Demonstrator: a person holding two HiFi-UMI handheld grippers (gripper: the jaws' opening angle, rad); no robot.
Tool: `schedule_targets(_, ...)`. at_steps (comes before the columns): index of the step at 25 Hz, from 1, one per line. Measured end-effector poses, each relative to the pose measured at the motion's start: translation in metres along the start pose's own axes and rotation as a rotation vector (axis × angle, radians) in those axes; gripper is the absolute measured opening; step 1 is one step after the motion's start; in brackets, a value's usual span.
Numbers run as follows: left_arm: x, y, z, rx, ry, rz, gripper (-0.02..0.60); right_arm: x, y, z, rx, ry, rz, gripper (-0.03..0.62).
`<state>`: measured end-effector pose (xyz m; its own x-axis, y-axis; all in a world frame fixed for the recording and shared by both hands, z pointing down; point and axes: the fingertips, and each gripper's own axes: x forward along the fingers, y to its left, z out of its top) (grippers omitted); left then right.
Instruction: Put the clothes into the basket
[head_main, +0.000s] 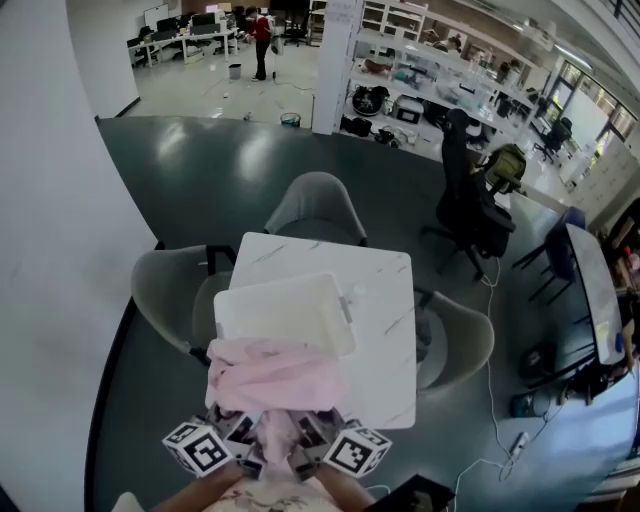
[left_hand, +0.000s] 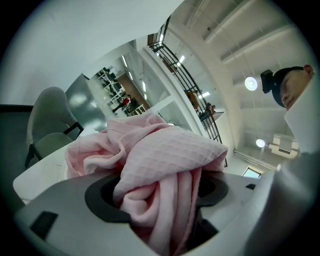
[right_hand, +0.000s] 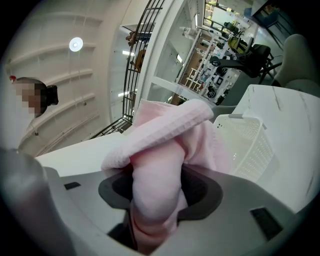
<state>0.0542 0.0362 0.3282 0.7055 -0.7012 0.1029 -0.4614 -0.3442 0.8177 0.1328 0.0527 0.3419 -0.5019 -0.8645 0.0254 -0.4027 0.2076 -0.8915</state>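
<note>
Clenching bunched pink waffle-weave cloth (head_main: 275, 375): left tool (left_hand: 160, 200), right tool (right_hand: 157, 195); white perforated rectangular plastic basket (right_hand: 250, 145) just beyond.

No text, label or number is legible anywhere

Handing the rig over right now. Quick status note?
Grippers: left gripper shut on the pink cloth; right gripper shut on the same cloth.
Things: cloth bunched, held at the near edge of the white basket, which stands on the white table.
Done: cloth gripped.
Left: carry it over the rim, release both grippers, and check that it lies inside.
</note>
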Motion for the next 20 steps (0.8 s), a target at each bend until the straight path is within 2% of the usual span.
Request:
schedule_targets(5,0.017,0.009,0.017,-0.014,0.016,-0.016,0.347,0.021,-0.002,0.014,-0.039,-0.003,-0.038,0.202)
schedule_targets(9,0.036,0.017,0.034,-0.009,0.037,-0.053,0.347,0.042,-0.004,0.024,-0.018,-0.048,-0.023,0.202)
schedule_targets(20,0.069,0.039,0.066,-0.034,0.083,-0.098,0.347,0.083,-0.014,0.041,-0.043,-0.079,-0.078,0.202)
